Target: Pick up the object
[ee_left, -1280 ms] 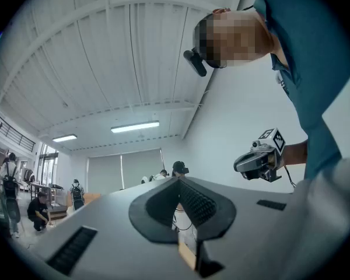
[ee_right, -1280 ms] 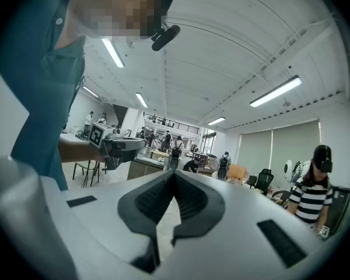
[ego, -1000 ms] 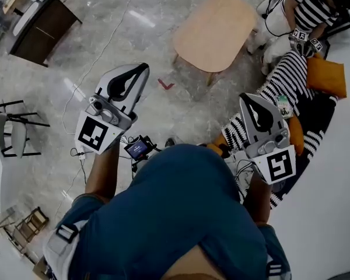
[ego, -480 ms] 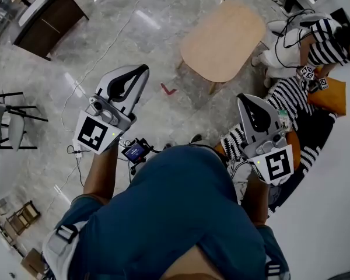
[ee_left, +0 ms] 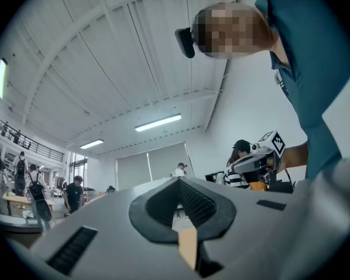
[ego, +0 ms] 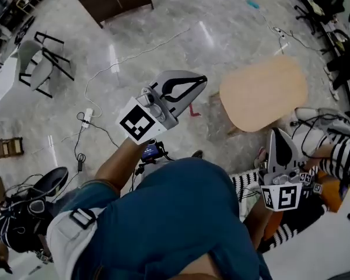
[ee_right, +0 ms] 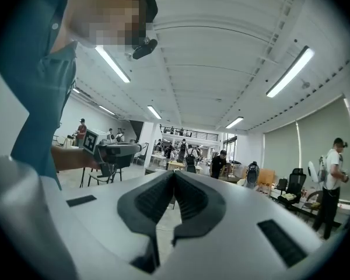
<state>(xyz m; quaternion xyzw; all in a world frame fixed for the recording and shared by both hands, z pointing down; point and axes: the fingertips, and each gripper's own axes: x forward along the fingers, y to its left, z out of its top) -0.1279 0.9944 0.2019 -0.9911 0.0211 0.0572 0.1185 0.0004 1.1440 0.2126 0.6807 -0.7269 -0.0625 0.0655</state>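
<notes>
Your left tongs (ego: 202, 81) are clenched on nothing and aimed toward two o'clock. Your right tongs (ego: 278, 134), out at three o'clock, are pressed together and empty too (sensible enough while you carry both high above the floor (ego: 163, 28) with nothing in reach). I cannot tell which thing you are meant to lift: the low wooden tabletop (ego: 262, 92) at two o'clock looks bare

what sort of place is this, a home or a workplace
Probably a big open workspace or lab: high ceiling with strip lights, people standing far back, cables trailing over the stone floor.
</notes>
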